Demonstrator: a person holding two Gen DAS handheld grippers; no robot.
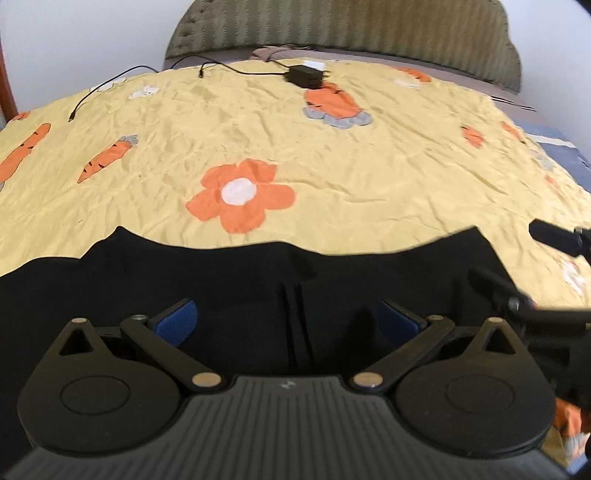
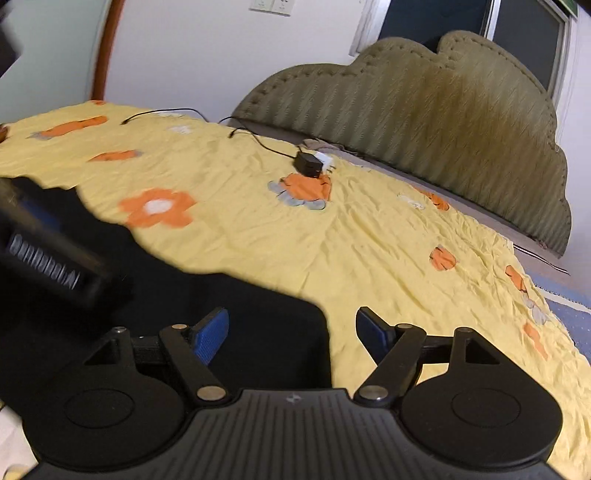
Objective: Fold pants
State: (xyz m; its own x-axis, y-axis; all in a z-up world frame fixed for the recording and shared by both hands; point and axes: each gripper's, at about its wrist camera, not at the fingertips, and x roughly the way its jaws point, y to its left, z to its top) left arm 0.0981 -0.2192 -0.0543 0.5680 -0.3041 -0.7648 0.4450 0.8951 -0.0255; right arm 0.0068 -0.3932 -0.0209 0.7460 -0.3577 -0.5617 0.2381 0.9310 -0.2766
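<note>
Black pants (image 1: 258, 280) lie flat on the yellow bedspread (image 1: 332, 155), their far edge running across the left wrist view. My left gripper (image 1: 288, 317) is open above the middle of the pants, its blue pads (image 1: 177, 317) spread wide with nothing between them. My right gripper (image 2: 291, 332) is open over the right edge of the pants (image 2: 240, 306), one pad over the black cloth, the other over the yellow spread. The right gripper's fingers show at the right of the left wrist view (image 1: 524, 291). The left gripper's body shows blurred at the left of the right wrist view (image 2: 48, 254).
A black charger (image 1: 304, 75) with cables (image 1: 107, 83) lies near the padded headboard (image 1: 351, 26). The spread carries orange flower (image 1: 240, 194) and carrot patches. A blue sheet (image 2: 569, 317) shows at the bed's right edge.
</note>
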